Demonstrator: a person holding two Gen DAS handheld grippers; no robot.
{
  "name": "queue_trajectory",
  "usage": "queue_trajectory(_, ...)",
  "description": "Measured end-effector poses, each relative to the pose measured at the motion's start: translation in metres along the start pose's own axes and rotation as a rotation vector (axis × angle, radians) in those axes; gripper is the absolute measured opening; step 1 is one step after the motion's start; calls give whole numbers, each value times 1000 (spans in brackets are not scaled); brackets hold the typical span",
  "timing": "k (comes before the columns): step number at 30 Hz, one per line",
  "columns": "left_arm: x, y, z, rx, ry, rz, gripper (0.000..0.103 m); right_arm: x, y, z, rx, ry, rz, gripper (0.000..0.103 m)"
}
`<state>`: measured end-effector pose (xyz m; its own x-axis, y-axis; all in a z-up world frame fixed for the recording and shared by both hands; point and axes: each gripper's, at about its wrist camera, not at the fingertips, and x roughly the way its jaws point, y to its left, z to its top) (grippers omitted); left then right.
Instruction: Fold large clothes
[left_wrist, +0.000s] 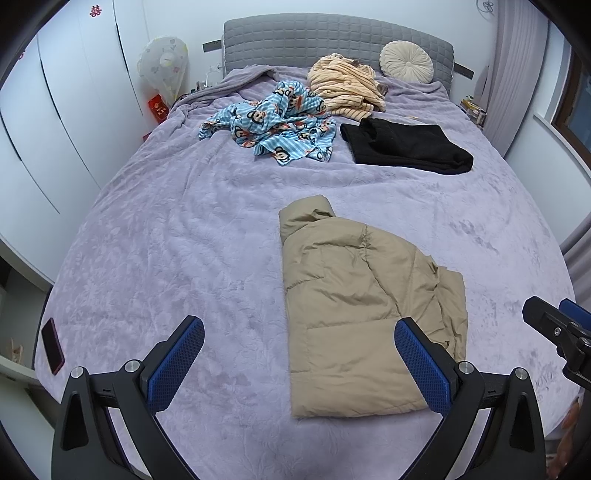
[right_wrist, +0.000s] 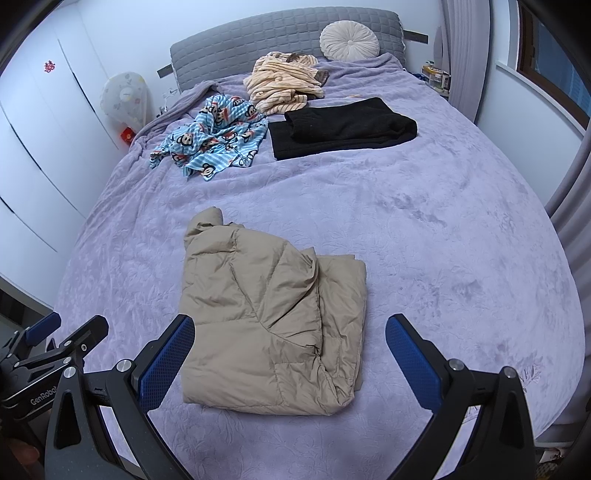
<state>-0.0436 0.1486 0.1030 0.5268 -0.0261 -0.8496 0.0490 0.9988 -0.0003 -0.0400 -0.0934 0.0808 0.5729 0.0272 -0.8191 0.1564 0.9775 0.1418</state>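
A tan puffer jacket lies folded into a rough rectangle on the lilac bedspread, collar towards the headboard. My left gripper hovers open above the near edge of the bed, its right finger over the jacket's near right corner. My right gripper is also open, with the jacket's near part between its spread fingers but untouched. Each gripper shows at the side of the other's view. Further back lie a crumpled blue monkey-print garment, a folded black garment and a heaped peach striped garment.
A round cream cushion leans on the grey headboard. A dark phone lies at the bed's near left edge. White wardrobes and a covered fan stand to the left, curtains and a nightstand to the right.
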Motion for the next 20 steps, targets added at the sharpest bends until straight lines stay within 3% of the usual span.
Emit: queue_trajectory(20, -1, -1, 2, 5, -14, 5, 103, 1, 3, -3, 3, 5, 0, 103)
